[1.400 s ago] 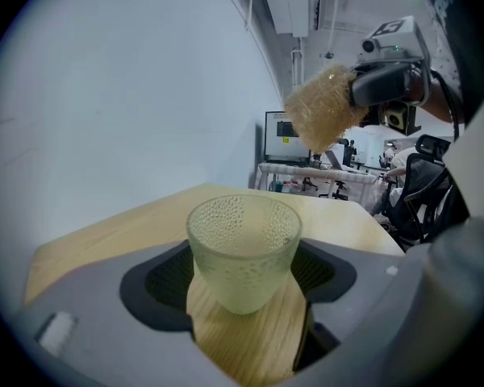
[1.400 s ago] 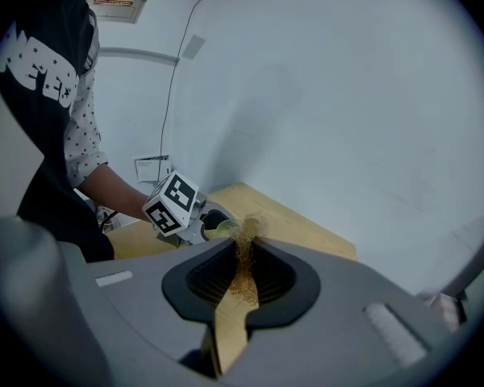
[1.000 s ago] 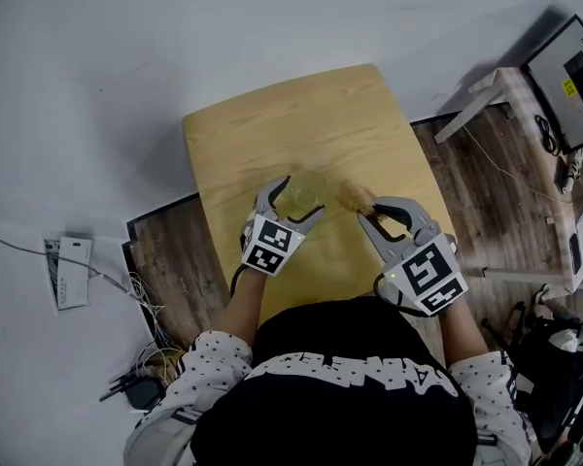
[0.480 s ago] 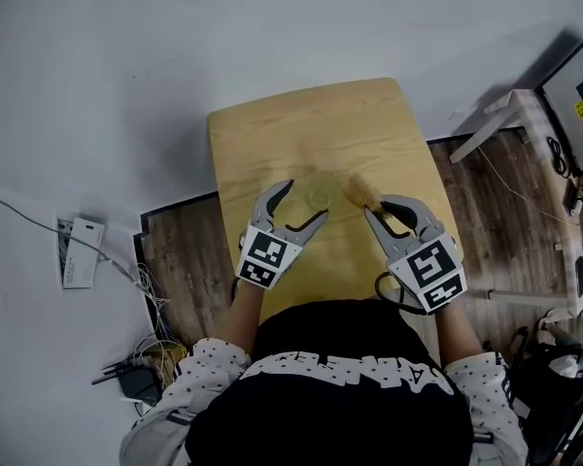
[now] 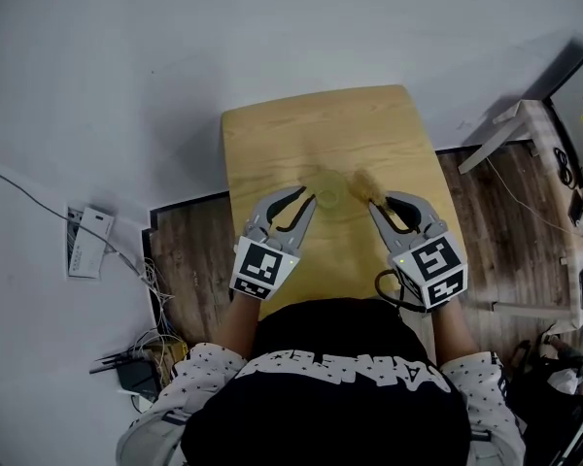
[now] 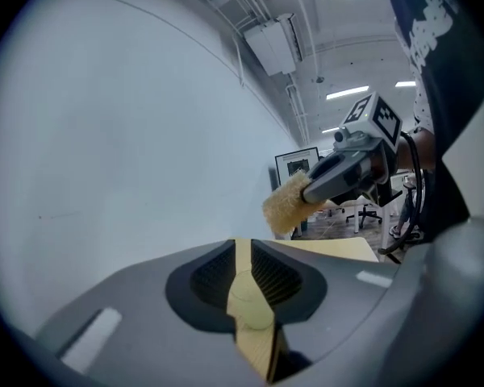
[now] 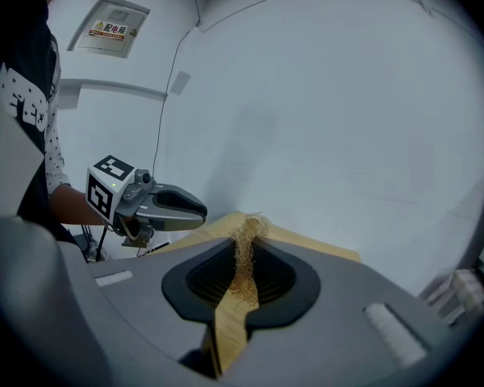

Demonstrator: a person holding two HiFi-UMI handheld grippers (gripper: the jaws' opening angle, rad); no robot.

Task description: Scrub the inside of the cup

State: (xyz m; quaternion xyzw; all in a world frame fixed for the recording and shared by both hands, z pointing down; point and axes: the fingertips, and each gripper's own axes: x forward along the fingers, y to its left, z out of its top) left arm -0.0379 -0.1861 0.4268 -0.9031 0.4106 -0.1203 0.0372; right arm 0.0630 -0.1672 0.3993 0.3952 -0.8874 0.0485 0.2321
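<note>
Left gripper (image 5: 305,202) has lifted clear of glass cup (image 5: 330,194), jaws just closing empty; cup stands just left of right gripper's (image 5: 379,203) clamped loofah (image 5: 362,183)

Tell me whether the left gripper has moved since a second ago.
Yes. The left gripper has drawn back from the cup toward the person; its jaws have just been closing, empty.

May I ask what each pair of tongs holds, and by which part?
Right tongs clamp the scrubber by one end. Left tongs have just been closing on nothing; the cup stands free.
</note>
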